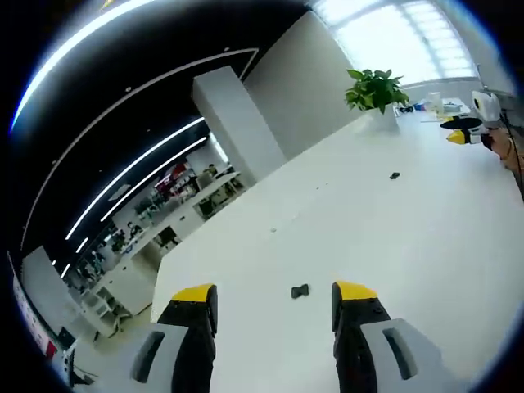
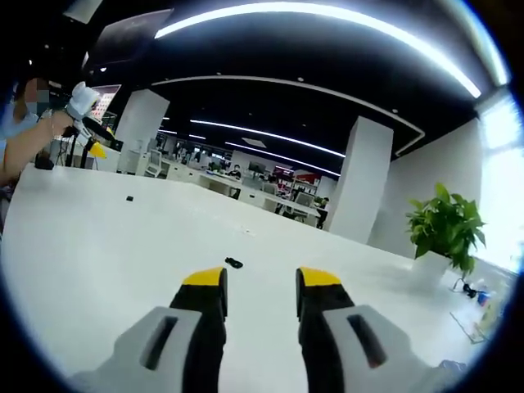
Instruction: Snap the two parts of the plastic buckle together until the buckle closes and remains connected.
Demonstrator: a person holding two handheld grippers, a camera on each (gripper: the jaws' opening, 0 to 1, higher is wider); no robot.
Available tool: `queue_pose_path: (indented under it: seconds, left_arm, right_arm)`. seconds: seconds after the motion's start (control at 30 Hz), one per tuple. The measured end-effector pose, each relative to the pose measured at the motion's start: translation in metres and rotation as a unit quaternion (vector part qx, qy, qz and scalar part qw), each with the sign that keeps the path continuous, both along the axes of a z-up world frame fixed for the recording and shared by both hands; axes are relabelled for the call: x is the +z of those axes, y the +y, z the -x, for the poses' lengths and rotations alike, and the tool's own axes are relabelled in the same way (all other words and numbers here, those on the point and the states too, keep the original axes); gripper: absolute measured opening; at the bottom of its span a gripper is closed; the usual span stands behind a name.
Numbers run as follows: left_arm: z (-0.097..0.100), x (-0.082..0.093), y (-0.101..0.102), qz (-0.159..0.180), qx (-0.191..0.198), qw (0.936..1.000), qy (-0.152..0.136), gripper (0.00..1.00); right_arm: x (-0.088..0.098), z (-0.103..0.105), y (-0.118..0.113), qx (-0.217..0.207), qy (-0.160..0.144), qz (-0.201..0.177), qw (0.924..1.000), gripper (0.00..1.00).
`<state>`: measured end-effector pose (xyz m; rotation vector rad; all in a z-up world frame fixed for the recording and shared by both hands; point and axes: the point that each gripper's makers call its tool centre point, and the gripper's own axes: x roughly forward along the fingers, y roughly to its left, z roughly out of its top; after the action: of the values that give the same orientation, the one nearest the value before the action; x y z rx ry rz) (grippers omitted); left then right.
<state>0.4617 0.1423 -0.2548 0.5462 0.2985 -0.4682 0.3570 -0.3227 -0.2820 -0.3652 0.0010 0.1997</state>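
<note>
Both hand-held grippers (image 1: 274, 296) (image 2: 261, 282) spread — buckle halves (image 1: 300, 291) (image 2: 233, 263) apart on table (image 1: 426, 246).

A big open office is shown. A long white table (image 1: 426, 246) fills the near part of the left gripper view, and a green leafy plant in a white pot (image 1: 377, 94) is set on it at about one o'clock. Rows of desks with screens (image 2: 205, 176) are seen far off at about eleven o'clock in the right gripper view. Thick white square pillars (image 2: 360, 176) are seen under a dark ceiling, which is crossed by long white strip lights (image 2: 327, 16). A wide bright window (image 1: 405, 37) is seen at one o'clock in the left gripper view.
</note>
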Motion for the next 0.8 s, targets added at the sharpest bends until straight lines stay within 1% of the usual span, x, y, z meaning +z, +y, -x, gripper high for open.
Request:
queue_pose_path:
  seconds: [0.2, 0.33, 0.53, 0.8]
  left_arm:
    - [-0.007, -0.006, 0.000, -0.004, -0.002, 1.0000, 0.009, 0.56]
    - [-0.011, -0.011, 0.000, -0.017, -0.005, 0.9997, 0.017, 0.56]
    - [-0.015, -0.011, -0.003, -0.023, -0.013, 0.9994, 0.023, 0.56]
    - [-0.025, -0.017, -0.006, -0.035, -0.015, 0.9986, 0.037, 0.56]
  right_arm:
    - [-0.001, 0.000, 0.002, 0.004, 0.002, 0.001, 1.0000, 0.34]
    - [0.000, 0.001, 0.003, 0.005, -0.001, 0.002, 1.0000, 0.33]
    - [-0.001, 0.001, 0.002, 0.004, 0.003, 0.003, 1.0000, 0.33]
    - [-0.001, 0.001, 0.000, 0.001, 0.002, 0.003, 1.0000, 0.33]
